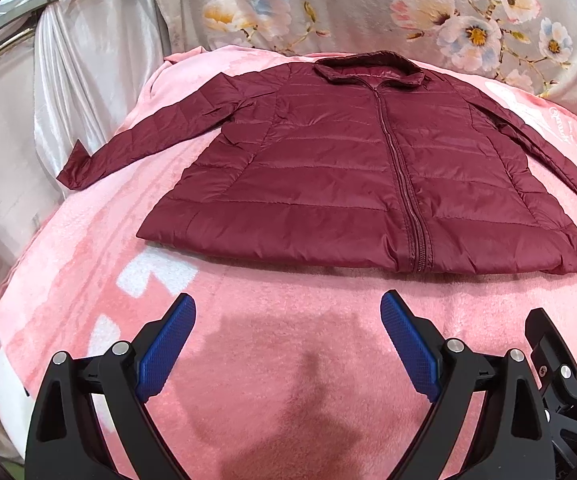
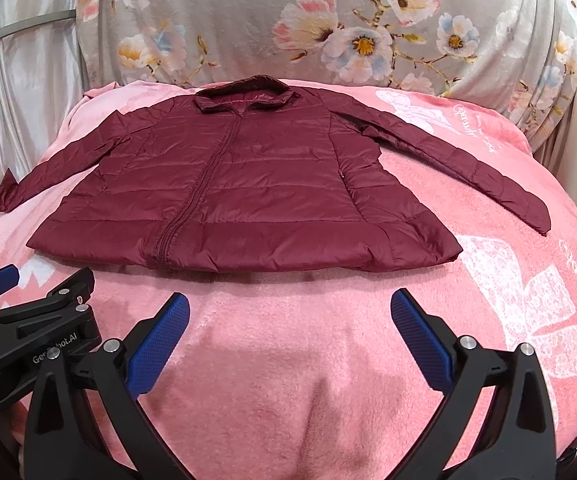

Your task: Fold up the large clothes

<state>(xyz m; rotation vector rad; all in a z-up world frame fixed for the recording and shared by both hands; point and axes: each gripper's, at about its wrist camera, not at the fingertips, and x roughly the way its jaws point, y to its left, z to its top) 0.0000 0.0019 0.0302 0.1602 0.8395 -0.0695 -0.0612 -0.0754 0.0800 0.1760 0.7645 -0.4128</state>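
Maroon quilted nylon, a puffer jacket (image 1: 352,168) lies flat and zipped on the pink fleece blanket (image 1: 272,360), collar toward the far edge, hem toward the near edge, both sleeves spread out. No fold is made yet, so I judge the task is at its start. The left gripper (image 1: 288,320) hovers over bare blanket near the hem with its blue pads wide apart; the right gripper (image 2: 290,320) does the same, holding nothing. The next move probably calls for reaching a sleeve (image 1: 136,136) or a hem corner and pinching the slippery cloth. Behind the far edge hangs a flowered grey fabric (image 2: 288,20), and at the left a shiny white curtain (image 1: 72,72).
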